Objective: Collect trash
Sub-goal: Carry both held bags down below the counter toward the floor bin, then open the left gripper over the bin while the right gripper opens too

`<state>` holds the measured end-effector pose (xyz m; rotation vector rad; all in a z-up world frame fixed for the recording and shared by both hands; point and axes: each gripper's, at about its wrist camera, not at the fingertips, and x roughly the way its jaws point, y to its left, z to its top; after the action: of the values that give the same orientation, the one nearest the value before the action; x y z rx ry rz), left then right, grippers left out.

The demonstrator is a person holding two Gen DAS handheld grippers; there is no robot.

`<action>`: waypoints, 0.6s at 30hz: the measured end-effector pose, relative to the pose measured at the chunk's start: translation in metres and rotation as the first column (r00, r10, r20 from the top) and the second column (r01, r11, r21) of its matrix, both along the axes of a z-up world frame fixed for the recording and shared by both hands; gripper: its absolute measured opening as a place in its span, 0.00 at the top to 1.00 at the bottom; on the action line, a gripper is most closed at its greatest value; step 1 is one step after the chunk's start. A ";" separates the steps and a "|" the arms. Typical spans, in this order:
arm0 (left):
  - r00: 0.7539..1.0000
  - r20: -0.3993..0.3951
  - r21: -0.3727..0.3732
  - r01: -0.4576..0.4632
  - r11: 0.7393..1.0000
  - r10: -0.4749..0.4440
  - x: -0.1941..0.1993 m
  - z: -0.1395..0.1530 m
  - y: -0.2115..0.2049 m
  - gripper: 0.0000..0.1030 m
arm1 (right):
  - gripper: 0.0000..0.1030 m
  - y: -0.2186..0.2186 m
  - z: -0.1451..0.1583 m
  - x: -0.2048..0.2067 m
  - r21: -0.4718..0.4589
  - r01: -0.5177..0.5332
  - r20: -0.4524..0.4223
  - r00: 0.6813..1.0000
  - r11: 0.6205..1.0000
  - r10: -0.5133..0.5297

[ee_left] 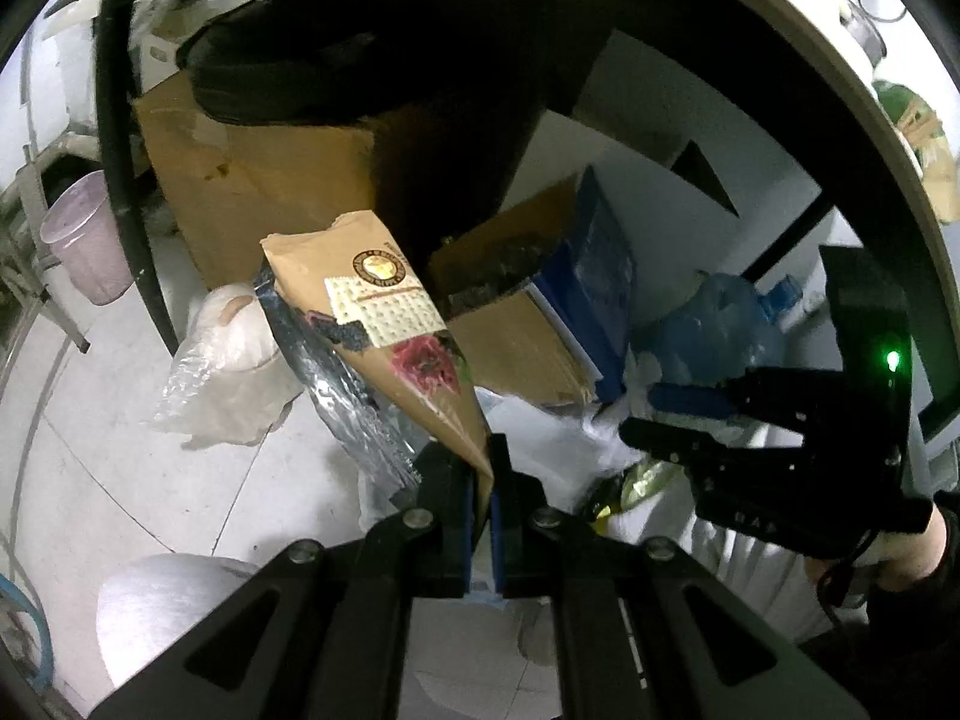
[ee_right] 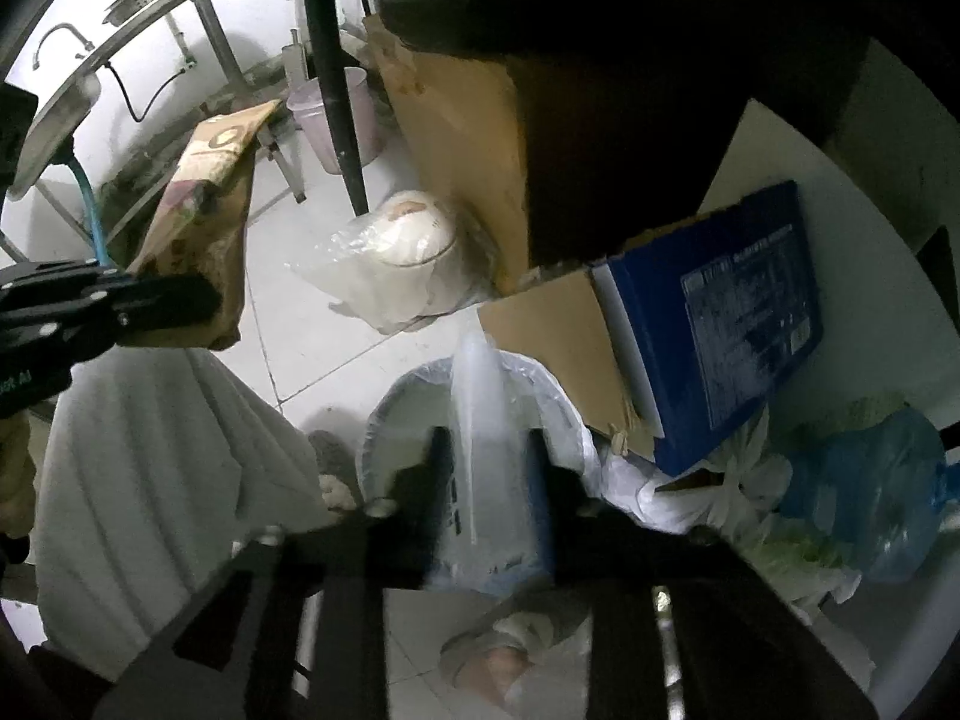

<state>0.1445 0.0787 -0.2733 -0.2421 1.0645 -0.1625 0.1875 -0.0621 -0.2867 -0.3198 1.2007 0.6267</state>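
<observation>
Cardboard boxes stacked under the table, largest thing in view; a blue box leans against them. Tiled floor pale, carrying everything else.

Lined trash bin stands on the floor just beside the cardboard's lower edge, its white liner bunched around the rim. A knotted clear bag with a white bowl lies on the floor near the table leg, apart from both grippers and untouched (probably trash as well).

Cracker bag, tan paper with foil lining showing along one edge. Held by its bottom corner in the left gripper, jaws nearly closed, pads pinching the thin end. Its long axis runs up and away from the jaws, leaning left, open top highest.

Right gripper: jaws partly closed around a clear plastic wrapper, which stands up between the fingers. Frame is blurred here; grip looks real but loose.

Relation that matters: in the right wrist view the bin mouth sits directly beyond the right jaws, wrapper pointing over it. The right hand is nearer the bin. The cracker bag hangs off to that gripper's left, higher, beside the bin rather than over it.

Judgement: wrapper likely drops first; cracker bag must travel rightward and tip down.
</observation>
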 end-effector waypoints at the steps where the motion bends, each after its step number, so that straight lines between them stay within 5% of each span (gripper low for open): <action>1: 1.000 -0.005 0.006 0.009 1.000 -0.009 0.001 -0.001 -0.003 0.96 | 0.71 -0.003 -0.001 0.001 0.003 0.005 -0.001 1.000 1.000 -0.005; 18: 0.980 -0.147 -0.001 0.135 0.991 -0.134 0.020 -0.036 -0.076 0.96 | 0.71 -0.080 0.005 0.000 0.045 0.149 -0.025 0.989 0.988 -0.148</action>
<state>0.1645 0.0030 -0.3093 -0.1757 1.2290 -0.2649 0.1876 -0.1423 -0.2818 -0.1823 1.2166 0.5288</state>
